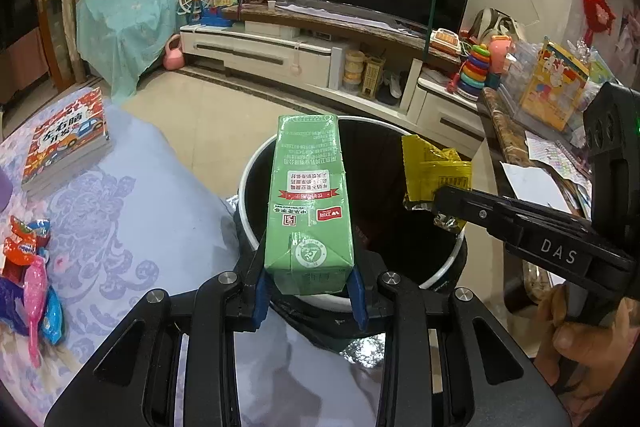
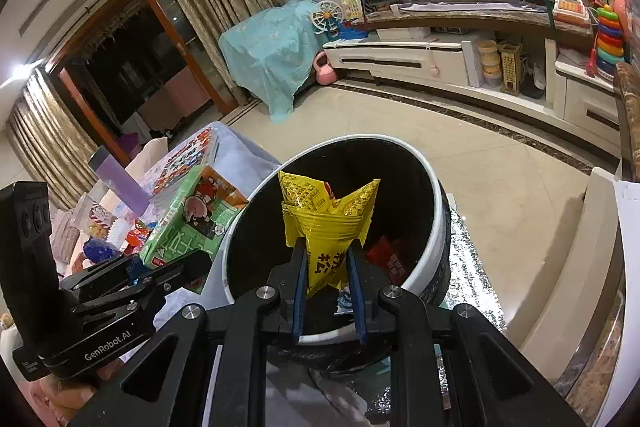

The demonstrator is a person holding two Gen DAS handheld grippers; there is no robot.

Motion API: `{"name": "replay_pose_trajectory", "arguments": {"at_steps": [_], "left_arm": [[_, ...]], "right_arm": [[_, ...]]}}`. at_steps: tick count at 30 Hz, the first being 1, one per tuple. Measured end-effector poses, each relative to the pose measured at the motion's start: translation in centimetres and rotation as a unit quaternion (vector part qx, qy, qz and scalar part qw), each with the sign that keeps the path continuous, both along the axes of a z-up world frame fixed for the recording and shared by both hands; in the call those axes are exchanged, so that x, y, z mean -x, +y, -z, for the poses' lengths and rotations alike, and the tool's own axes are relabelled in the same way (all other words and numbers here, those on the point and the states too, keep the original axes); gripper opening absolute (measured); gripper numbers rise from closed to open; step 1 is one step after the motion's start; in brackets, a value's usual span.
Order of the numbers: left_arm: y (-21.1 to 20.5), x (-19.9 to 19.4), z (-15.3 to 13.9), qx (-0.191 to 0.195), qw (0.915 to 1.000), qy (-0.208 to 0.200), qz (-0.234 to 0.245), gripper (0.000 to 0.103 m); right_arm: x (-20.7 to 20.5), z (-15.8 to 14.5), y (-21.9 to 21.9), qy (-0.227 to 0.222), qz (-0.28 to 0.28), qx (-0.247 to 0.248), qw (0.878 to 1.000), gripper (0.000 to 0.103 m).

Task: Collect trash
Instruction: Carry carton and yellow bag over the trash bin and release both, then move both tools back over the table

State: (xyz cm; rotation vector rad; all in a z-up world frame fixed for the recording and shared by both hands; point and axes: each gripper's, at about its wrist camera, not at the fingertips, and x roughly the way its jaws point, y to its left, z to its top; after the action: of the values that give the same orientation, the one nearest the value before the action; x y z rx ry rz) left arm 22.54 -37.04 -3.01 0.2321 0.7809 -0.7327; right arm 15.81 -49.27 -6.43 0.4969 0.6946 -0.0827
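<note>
My left gripper point(image 1: 310, 289) is shut on a green drink carton point(image 1: 310, 203), which lies lengthwise over the near left rim of a round black bin with a white rim point(image 1: 444, 269). In the right wrist view the carton point(image 2: 188, 227) hangs at the bin's left edge. My right gripper point(image 2: 328, 277) is shut on a crumpled yellow snack wrapper point(image 2: 324, 215), held above the bin's dark opening point(image 2: 434, 187). From the left wrist view, the wrapper point(image 1: 434, 171) and the right gripper point(image 1: 436, 205) come in from the right over the bin. A red wrapper point(image 2: 390, 259) lies inside the bin.
Several bright candy wrappers point(image 1: 28, 259) and a picture book point(image 1: 68, 139) lie on the lilac patterned cloth point(image 1: 132, 211) to the left. A purple box point(image 2: 118, 179) stands there too. A cluttered marble counter point(image 1: 516, 143) is on the right; a TV cabinet point(image 1: 280, 55) lies beyond.
</note>
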Motion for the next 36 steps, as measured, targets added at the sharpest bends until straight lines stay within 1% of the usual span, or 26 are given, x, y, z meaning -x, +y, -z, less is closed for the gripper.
{"name": "replay_pose_trajectory", "arguments": {"at_steps": [5,6,7,8,9,10,11,13,15,17,19,20,22,24,28,36], "left_arm": [[-0.3,-0.5,0.3,-0.003,1.0000,0.006,0.000,0.030],[-0.4,-0.5,0.3,-0.003,0.9999,0.009,0.002,0.030],[-0.4,-0.6,0.4,-0.003,0.9999,0.011,0.003,0.031],[-0.5,-0.6,0.4,-0.004,0.9999,0.010,0.002,0.034],[-0.4,-0.6,0.4,-0.005,0.9999,0.009,0.003,0.038],[-0.3,-0.5,0.3,-0.004,1.0000,0.009,0.001,0.050],[-0.2,-0.5,0.3,-0.003,1.0000,0.007,-0.003,0.061],[0.3,-0.2,0.1,0.003,1.0000,0.001,-0.009,0.062],[1.0,0.0,0.2,0.006,0.9999,0.003,-0.014,0.062],[2.0,0.3,0.2,0.010,0.9997,0.005,-0.021,0.063],[3.4,0.8,0.3,0.018,0.9993,0.008,-0.031,0.065],[4.0,0.9,0.3,0.020,0.9992,0.008,-0.034,0.066],[5.5,1.6,0.4,0.024,0.9987,0.005,-0.045,0.066],[7.1,2.3,0.5,0.028,0.9981,0.003,-0.055,0.067],[10.3,3.4,0.7,0.033,0.9963,0.001,-0.079,0.069],[16.9,5.4,1.0,0.035,0.9906,-0.014,-0.131,0.072]], "right_arm": [[-0.5,0.2,-0.2,0.007,-0.001,-0.002,1.000,0.019],[-0.6,0.2,-0.3,0.008,-0.002,-0.002,1.000,0.023],[-0.8,0.2,-0.4,0.010,-0.001,-0.001,1.000,0.024],[-0.8,0.2,-0.4,0.013,0.001,0.001,1.000,0.024],[-0.9,0.2,-0.5,0.014,0.003,0.002,1.000,0.029],[-0.8,0.2,-0.6,0.015,0.006,0.002,1.000,0.034],[-0.8,0.2,-0.7,0.015,0.008,-0.002,1.000,0.036],[-0.6,0.0,-0.8,0.012,0.010,-0.008,1.000,0.046],[-0.3,-0.2,-0.8,0.007,0.012,-0.009,1.000,0.055],[0.1,-0.5,-0.6,0.002,0.015,-0.010,1.000,0.059],[0.5,-0.7,-0.3,-0.003,0.016,-0.012,1.000,0.074],[0.7,-0.8,-0.1,-0.006,0.017,-0.014,1.000,0.077],[1.0,-1.0,0.3,-0.011,0.018,-0.019,1.000,0.094],[1.4,-1.1,0.9,-0.015,0.018,-0.024,0.999,0.099],[2.2,-1.3,2.6,-0.023,0.013,-0.030,0.999,0.100],[3.4,-2.1,7.4,-0.045,-0.014,-0.015,0.999,0.100]]}}
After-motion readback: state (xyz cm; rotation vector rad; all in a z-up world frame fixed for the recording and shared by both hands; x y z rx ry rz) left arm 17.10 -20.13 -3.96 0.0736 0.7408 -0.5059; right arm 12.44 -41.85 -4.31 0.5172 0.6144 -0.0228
